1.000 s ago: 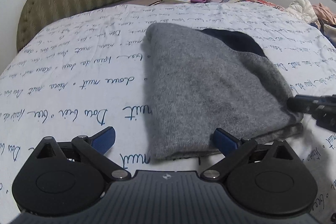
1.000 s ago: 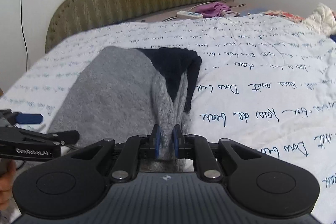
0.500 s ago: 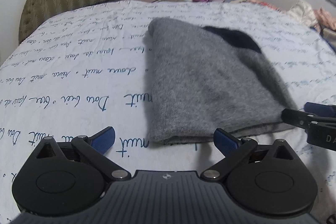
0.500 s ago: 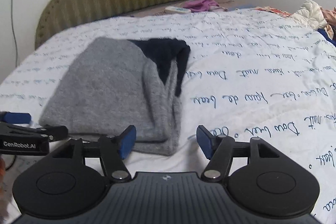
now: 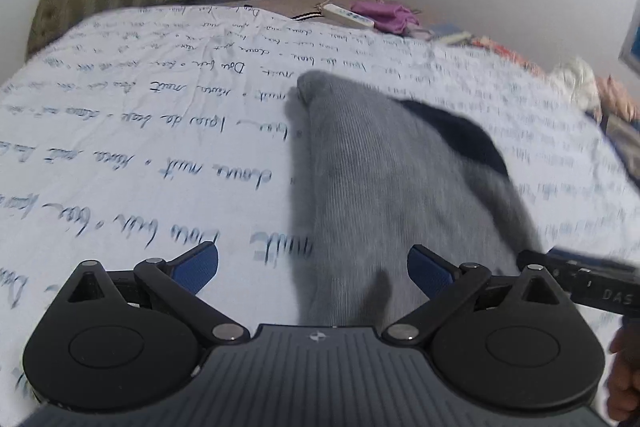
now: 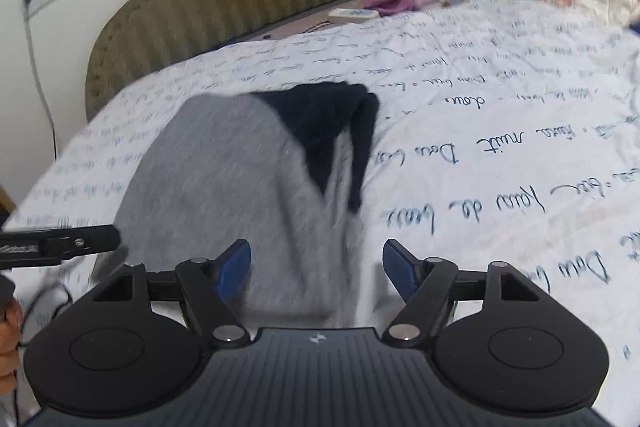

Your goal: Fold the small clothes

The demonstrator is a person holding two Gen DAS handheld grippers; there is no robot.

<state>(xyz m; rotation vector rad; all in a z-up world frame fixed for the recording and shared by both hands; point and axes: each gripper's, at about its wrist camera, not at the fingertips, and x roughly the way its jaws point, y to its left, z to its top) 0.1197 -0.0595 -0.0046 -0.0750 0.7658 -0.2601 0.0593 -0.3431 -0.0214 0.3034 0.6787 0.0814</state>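
Bedsheet (image 5: 160, 155) script reads "Dau"; right claw (image 6: 316, 267) arm: "DAS".

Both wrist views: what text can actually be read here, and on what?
"DAS": right tool's arm, cut off at the picture's edge.
Blue cursive script across the bedsheet: upside down, not reliably readable.
Lettering on the left tool's arm: too blurred to read.

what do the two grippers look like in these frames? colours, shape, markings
Both match. The left gripper and right gripper each have a ribbed dark grey body with a small white logo, two round black discs at the sides, black linkage arms with silver pivot pins, and blue pads on the fingers. Seen side-on, each shows white lettering on a black bar, too blurred to read fully. No sleeves visible.
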